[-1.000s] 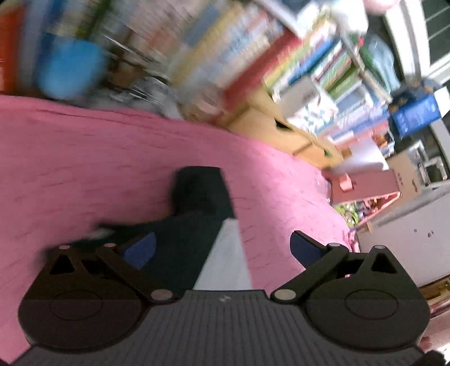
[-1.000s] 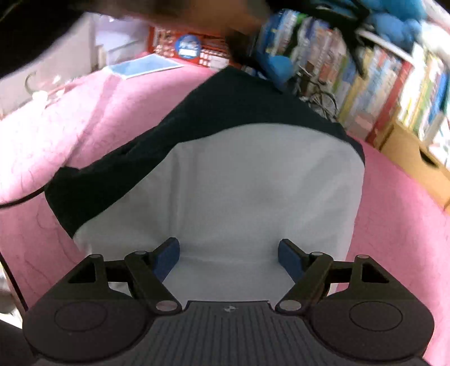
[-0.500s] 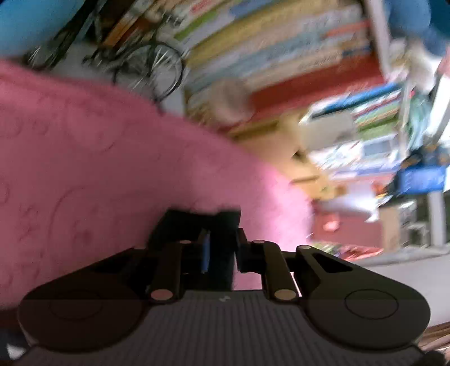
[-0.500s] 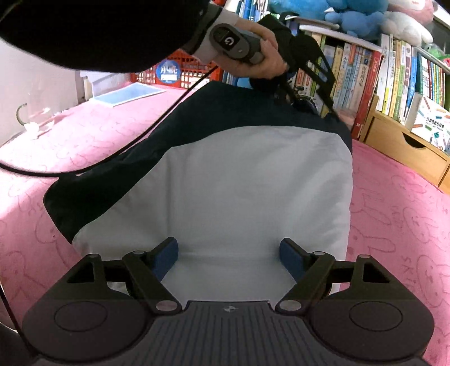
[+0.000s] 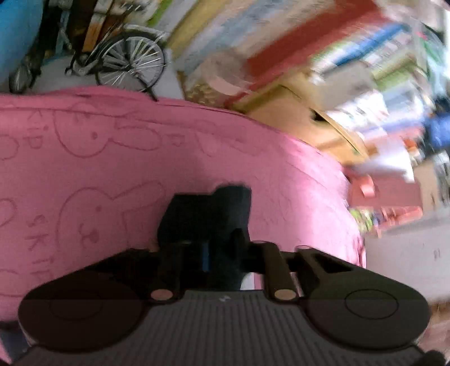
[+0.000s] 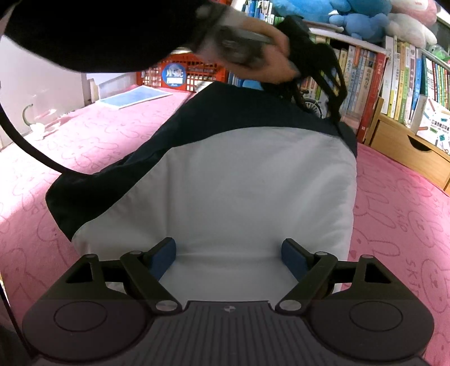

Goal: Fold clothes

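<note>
Left wrist view: I am seeing the left gripper (image 5: 222, 247) with its jaws closing on a dark navy fold of the garment (image 5: 208, 214); the cloth is sitting pinched between the fingers and sticking up beyond them; a sliver of white fabric is showing just under the right-hand finger; the garment's corner is lying over the pink blanket (image 5: 112, 157), which is stamped with rabbit outlines; behind the blanket's far edge a small model bicycle (image 5: 123, 64) is standing, and the bookshelf (image 5: 281, 56) beyond it is coming through badly blurred. Right wrist view: I am seeing the right gripper (image 6: 227, 253) with its jaws opening, the blue pads (image 6: 292, 253) standing wide apart; the white panel of the garment (image 6: 239, 191) is lying between and beneath them, and I cannot tell whether the pads are touching it; the navy sleeve is trailing off to the left across the pink blanket (image 6: 407, 211); at the garment's far right corner the person's hand (image 6: 270, 62) is holding the left gripper (image 6: 336, 111) down onto the navy edge; a black cable (image 6: 28, 149) is curving across the left side; books and plush toys (image 6: 351, 14) are filling the background.
</note>
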